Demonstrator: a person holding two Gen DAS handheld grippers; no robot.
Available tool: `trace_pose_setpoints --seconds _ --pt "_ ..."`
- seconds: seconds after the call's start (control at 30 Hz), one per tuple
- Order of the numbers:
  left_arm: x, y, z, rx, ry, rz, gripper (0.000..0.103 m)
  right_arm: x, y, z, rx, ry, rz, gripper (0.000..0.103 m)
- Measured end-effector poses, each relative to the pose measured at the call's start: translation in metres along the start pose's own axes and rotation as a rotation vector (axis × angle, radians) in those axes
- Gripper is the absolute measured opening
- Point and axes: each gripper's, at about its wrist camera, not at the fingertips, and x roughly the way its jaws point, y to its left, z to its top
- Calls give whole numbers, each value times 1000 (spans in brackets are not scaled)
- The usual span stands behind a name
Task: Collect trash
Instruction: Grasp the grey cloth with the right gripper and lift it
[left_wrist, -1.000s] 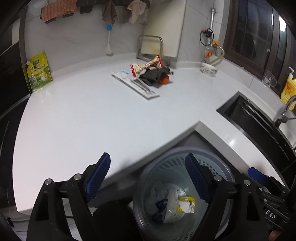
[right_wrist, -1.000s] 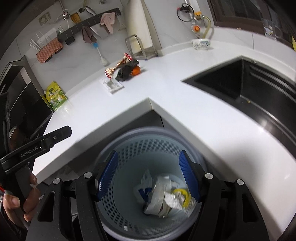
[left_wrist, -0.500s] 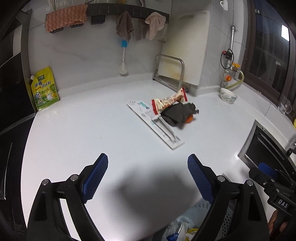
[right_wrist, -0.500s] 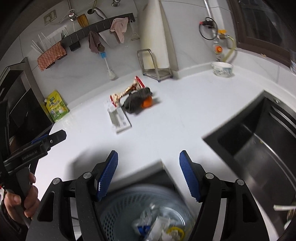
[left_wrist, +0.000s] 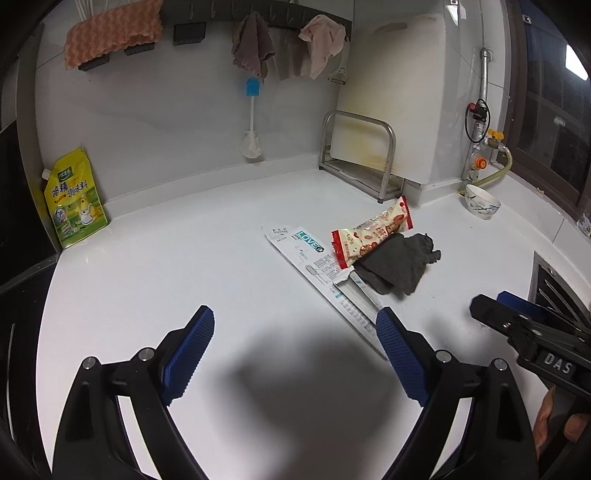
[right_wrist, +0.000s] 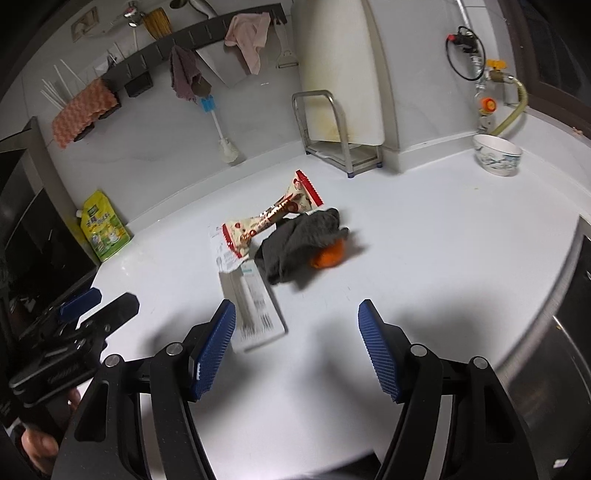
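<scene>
A pile of trash lies on the white counter: a red-and-white snack wrapper (left_wrist: 373, 232) (right_wrist: 273, 216), a long white toothbrush package (left_wrist: 325, 275) (right_wrist: 251, 295), a crumpled dark grey cloth (left_wrist: 399, 264) (right_wrist: 299, 243) and an orange peel (right_wrist: 328, 254) under the cloth. My left gripper (left_wrist: 295, 350) is open and empty, near the package's near end. My right gripper (right_wrist: 297, 347) is open and empty, just short of the package and the cloth. The right gripper also shows in the left wrist view (left_wrist: 524, 332), the left gripper in the right wrist view (right_wrist: 81, 325).
A yellow-green pouch (left_wrist: 74, 199) stands at the back left. A metal rack (left_wrist: 358, 155) with a cutting board, a brush (left_wrist: 252, 122) and a small bowl (left_wrist: 480, 201) (right_wrist: 496, 154) stand along the back wall. The sink edge (right_wrist: 576, 302) is at the right.
Both grippers have risen from over the trash bin and moved forward over the counter toward the pile. The bin has dropped out of view. Both stay open and empty.
</scene>
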Motion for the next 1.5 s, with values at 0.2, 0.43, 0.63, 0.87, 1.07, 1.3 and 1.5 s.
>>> trace_pose_setpoints --seconds 0.2,0.43,0.63,0.87,1.07,1.3,1.5 --pt "19 8 7 -8 16 -12 88 27 0 15 8 15 -16 66" --pt "29 13 8 -3 15 -2 88 60 -3 24 58 56 -20 66" --pt "33 17 6 6 23 1 88 80 9 26 42 58 -54 66" --pt "35 19 6 -2 23 0 88 97 18 30 30 86 -69 44" --pt "35 19 4 -5 28 -4 88 106 21 30 20 112 -75 18" --pt "35 16 2 -15 34 -8 88 92 21 31 -13 84 -72 12" --pt "35 6 0 -19 42 -13 88 66 10 34 -13 51 -68 12"
